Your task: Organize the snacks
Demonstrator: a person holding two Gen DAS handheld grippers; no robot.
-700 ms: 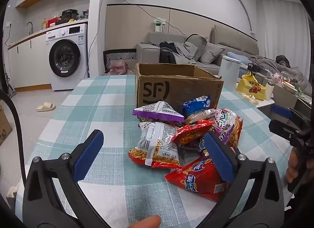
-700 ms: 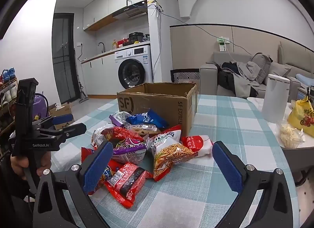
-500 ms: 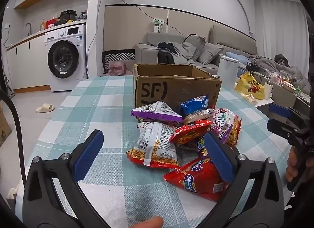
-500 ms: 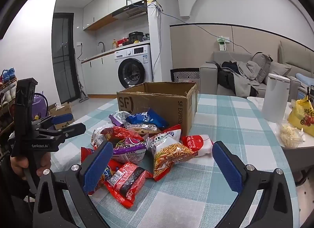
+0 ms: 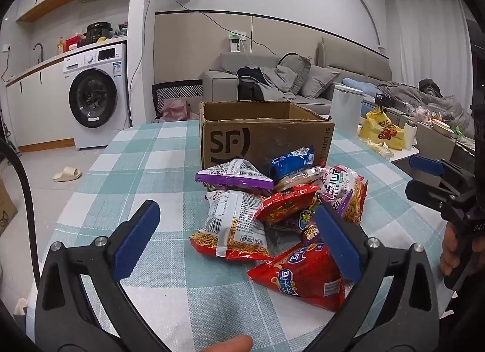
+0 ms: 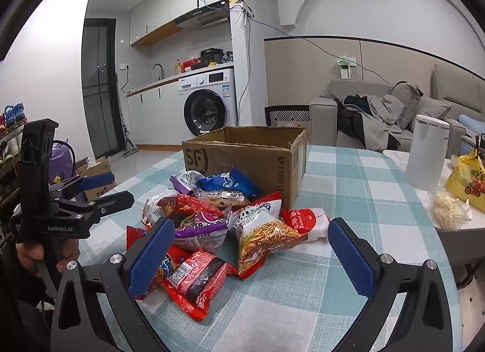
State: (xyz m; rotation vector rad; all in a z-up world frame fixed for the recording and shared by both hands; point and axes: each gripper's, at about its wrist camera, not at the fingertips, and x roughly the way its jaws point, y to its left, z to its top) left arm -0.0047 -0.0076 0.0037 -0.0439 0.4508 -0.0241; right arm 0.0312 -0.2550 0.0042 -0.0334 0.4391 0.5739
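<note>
A pile of snack bags (image 5: 272,209) lies on the checked tablecloth in front of an open cardboard SF box (image 5: 263,136); the pile (image 6: 218,218) and box (image 6: 251,155) also show in the right wrist view. My left gripper (image 5: 239,236) is open and empty, just short of the pile, over a white-and-red noodle snack bag (image 5: 233,230) and a red bag (image 5: 303,273). My right gripper (image 6: 251,255) is open and empty on the pile's other side, near a red-and-black bag (image 6: 197,276) and an orange noodle snack bag (image 6: 263,236).
A white canister (image 6: 427,152), a yellow bag (image 6: 466,179) and a clear bag of chips (image 6: 448,209) stand on a side table at the right. A sofa (image 5: 272,85) and a washing machine (image 5: 94,97) are behind the table.
The left gripper has shifted slightly, so the pile and box sit a little further left in its view. The right gripper has not visibly moved. Both stay open.
</note>
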